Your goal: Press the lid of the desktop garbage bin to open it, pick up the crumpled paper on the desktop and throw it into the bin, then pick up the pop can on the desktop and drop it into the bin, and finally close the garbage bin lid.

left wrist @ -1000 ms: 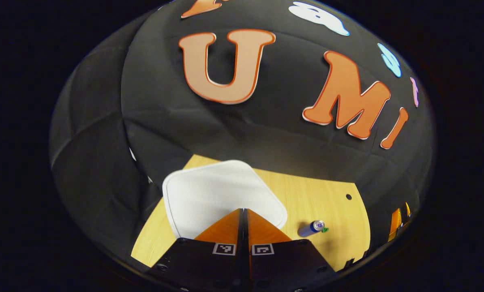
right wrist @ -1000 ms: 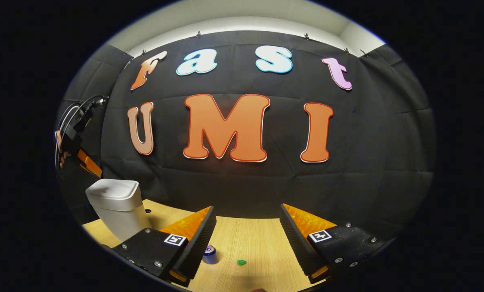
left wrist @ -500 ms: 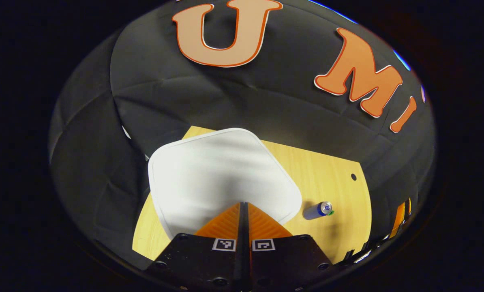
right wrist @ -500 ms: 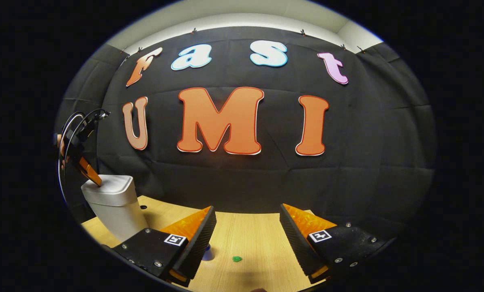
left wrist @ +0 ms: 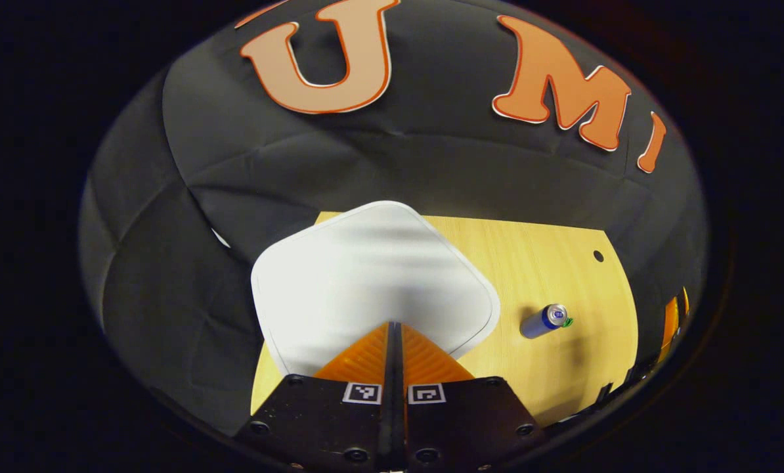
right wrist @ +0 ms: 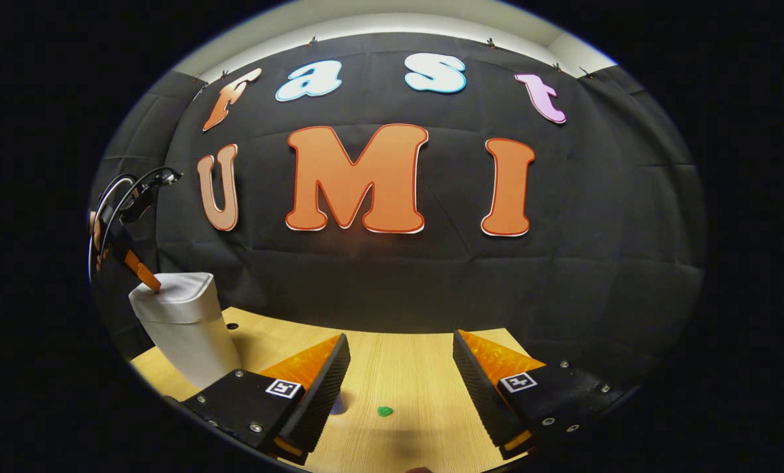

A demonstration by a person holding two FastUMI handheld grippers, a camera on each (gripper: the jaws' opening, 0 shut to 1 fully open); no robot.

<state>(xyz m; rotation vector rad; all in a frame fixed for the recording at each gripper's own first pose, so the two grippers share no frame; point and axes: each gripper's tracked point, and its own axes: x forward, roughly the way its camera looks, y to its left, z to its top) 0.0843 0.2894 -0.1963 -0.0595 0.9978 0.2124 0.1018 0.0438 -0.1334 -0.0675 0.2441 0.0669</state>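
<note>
no readable text, can label blurred

The left tongs (left wrist: 392, 326) pointed down with both fingers pressed together, no gap between them, their tips resting at the near edge of the white, rounded-square plastic lid (left wrist: 372, 276) of the garbage bin. The lid lay flat and shut. The bin stood toward the left end of the light wooden tabletop (left wrist: 530, 263). To the right of the bin, apart from it, a blue pop can (left wrist: 543, 320) lay on its side, with a small green scrap (left wrist: 566, 322) touching its silver top end
</note>
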